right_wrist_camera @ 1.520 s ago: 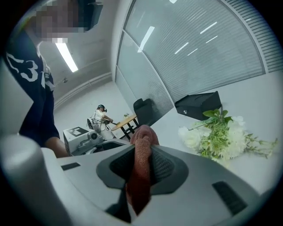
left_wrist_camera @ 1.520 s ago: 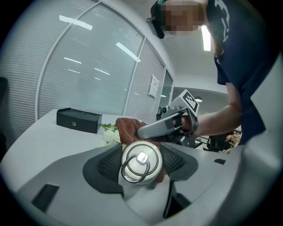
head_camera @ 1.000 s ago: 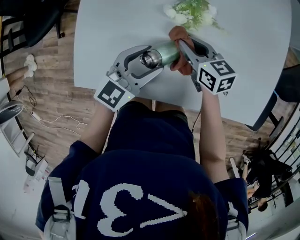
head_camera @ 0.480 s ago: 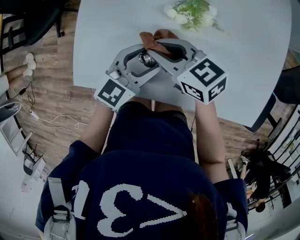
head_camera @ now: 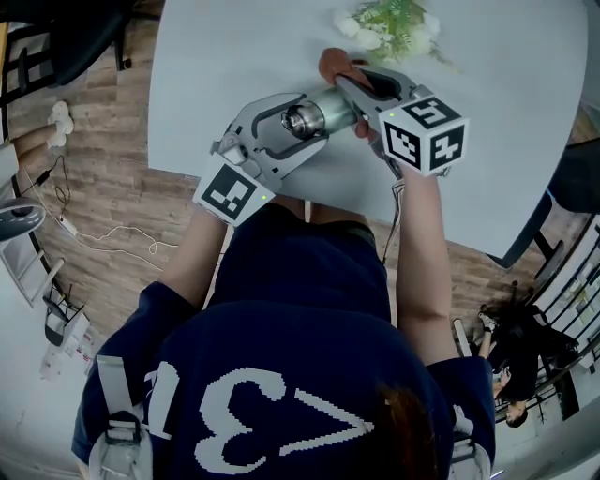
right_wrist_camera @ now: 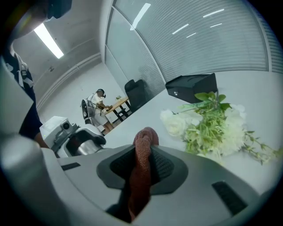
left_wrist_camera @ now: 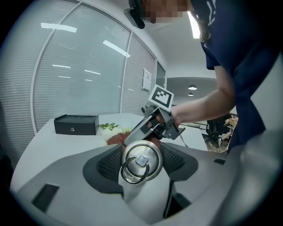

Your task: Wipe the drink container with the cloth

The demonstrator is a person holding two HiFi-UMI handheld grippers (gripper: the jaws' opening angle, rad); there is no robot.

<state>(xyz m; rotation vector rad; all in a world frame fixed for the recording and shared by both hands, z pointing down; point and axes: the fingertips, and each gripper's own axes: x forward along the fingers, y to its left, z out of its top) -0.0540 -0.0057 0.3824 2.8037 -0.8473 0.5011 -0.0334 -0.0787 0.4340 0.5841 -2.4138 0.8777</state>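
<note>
Steel-capped and pale green in the body, the drink container [left_wrist_camera: 140,160] is the reference for all positions below. It lies roughly level above the table [head_camera: 234,56], with its ring-handled lid turned toward the person.

Left gripper [head_camera: 302,120]: the jaws are clamped on the container at the lid end, one pad on each side. The hold looks firm.

Right gripper [right_wrist_camera: 142,170]: it sits at the container's far end. The jaws are pinched on a rust-brown cloth [right_wrist_camera: 145,139], which stands up between the pads. In the head view the cloth lies against the container's body.

Beyond the container's far end, white flowers with green leaves [head_camera: 389,23] lie on the table.

Progress, as a judgement: wiping is under way, since cloth and container are in contact. The frames show no dirt or moisture, so I cannot tell how much of the surface is done. The lid end under the left gripper's pads is probably unwiped.

Writing:
- Container: no readable label.
- Gripper cubes: black-and-white marker squares only.
- Black box [left_wrist_camera: 76,124] past the container: a small pale mark, too small to read.
</note>
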